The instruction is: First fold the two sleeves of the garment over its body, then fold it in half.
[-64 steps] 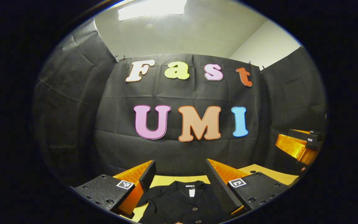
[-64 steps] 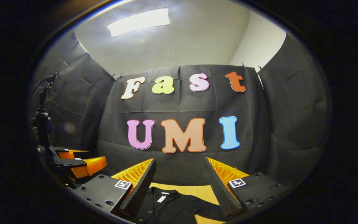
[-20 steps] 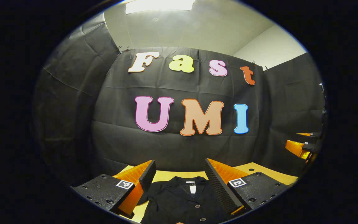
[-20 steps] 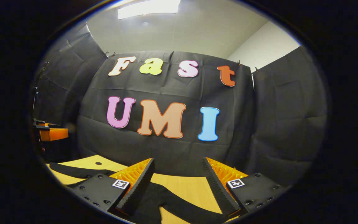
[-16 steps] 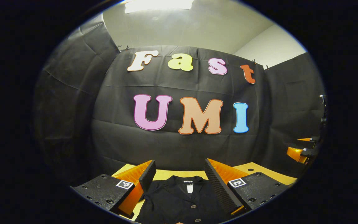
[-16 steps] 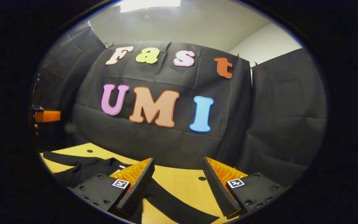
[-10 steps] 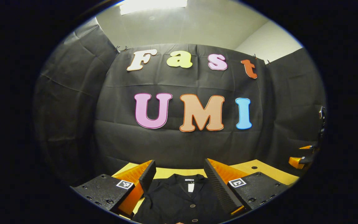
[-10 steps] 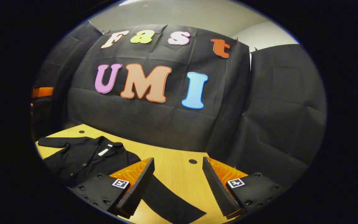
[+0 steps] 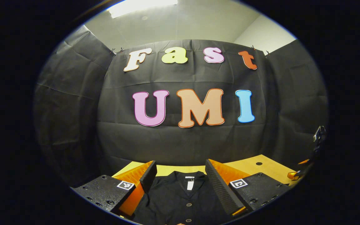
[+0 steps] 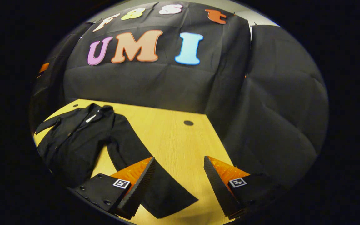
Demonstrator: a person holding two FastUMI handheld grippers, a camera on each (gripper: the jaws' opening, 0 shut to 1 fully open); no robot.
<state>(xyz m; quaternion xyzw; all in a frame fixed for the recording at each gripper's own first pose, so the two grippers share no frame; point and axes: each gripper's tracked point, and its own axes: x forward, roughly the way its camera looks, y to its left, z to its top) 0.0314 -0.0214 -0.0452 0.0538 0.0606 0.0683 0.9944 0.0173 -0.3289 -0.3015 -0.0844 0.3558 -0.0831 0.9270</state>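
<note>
Lying flat on the table point(image 10: 173, 137), the black garment point(image 10: 73, 140) looked light and limp; its sleeve point(image 10: 142, 168) ran toward 5 o'clock, best pinched at the cuff. The right claw point(image 10: 178, 181) hovered apart above it; the left claw point(image 9: 180, 181), also apart, hung over the collar point(image 9: 189, 178).

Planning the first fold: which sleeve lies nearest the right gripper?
The long sleeve stretching toward the right gripper, its cuff between the open fingers; the other sleeve lies far across the garment.

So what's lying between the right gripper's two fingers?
In the right gripper view, the right gripper is open over the sleeve's cuff and bare table.
</note>
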